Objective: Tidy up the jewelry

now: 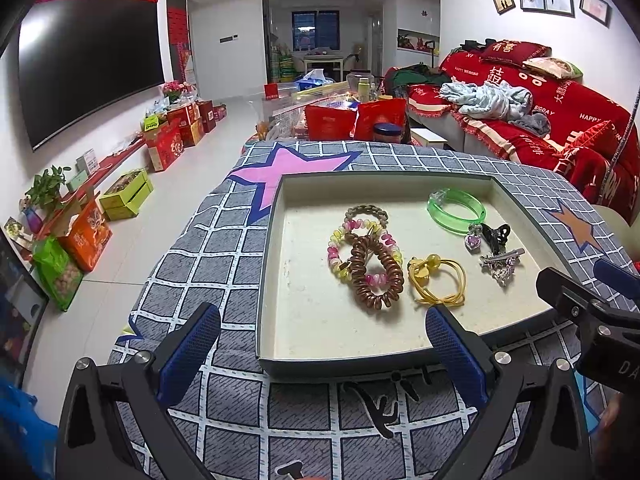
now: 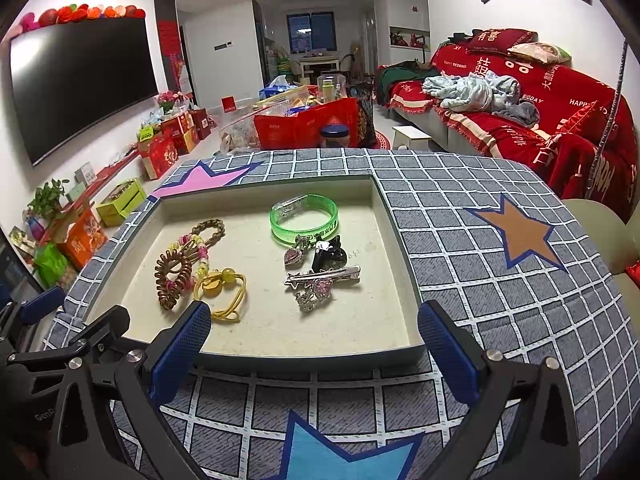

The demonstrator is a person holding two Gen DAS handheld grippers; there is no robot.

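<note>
Both sets of tongs, left tongs [image 1: 323, 344] and right tongs [image 2: 314, 344], hang wide open and empty at the near edge of the tray [image 2: 400, 236] on the quilted counter [image 2: 480, 280].

All the jewelry sits inside the tray. The brown coil tie [image 1: 374, 274] and yellow elastic [image 1: 438, 280] look soft and springy, so I'd pinch one strand. The green bangle [image 2: 304, 216] looks stiff, slick plastic; grab across its rim. The metal clip [image 2: 324, 274] is thin and probably slippery.

You can read "HAPPY WEDDING" and "BIGDAY" on the red printed sofa cover [image 2: 560, 92], and "有喜" on the red embroidered cushion [image 2: 500, 38].
</note>
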